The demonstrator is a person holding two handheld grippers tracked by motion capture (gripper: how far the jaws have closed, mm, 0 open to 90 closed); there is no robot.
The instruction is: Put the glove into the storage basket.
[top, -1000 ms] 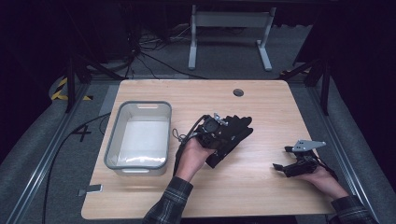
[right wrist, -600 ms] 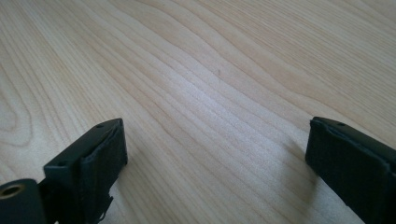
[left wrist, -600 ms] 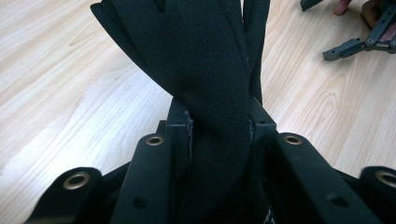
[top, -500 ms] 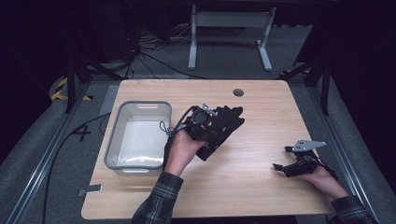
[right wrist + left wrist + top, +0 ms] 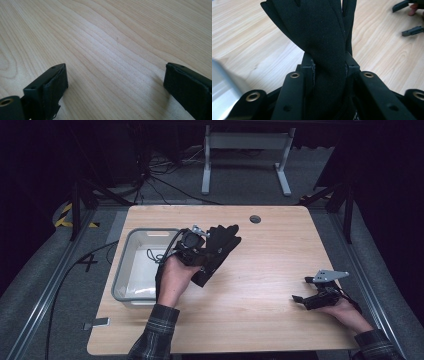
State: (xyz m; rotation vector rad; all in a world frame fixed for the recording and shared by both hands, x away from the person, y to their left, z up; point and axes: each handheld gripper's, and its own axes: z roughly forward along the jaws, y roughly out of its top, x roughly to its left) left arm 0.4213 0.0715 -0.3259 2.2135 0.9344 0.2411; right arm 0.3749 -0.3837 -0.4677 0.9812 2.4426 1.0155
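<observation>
While the left gripper [image 5: 329,72] pinches a black glove [image 5: 319,35], the high view shows the right gripper [image 5: 306,290] spread empty.

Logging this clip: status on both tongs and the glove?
Left tongs shut on black glove, beside grey tub. Right tongs open, empty, low over table. Nothing in the way.

Wooden table [image 5: 260,320] with a round hole [image 5: 255,219] near its far edge, dark cables [image 5: 165,175] on the grey floor [image 5: 35,285], metal stand [image 5: 245,150] behind
</observation>
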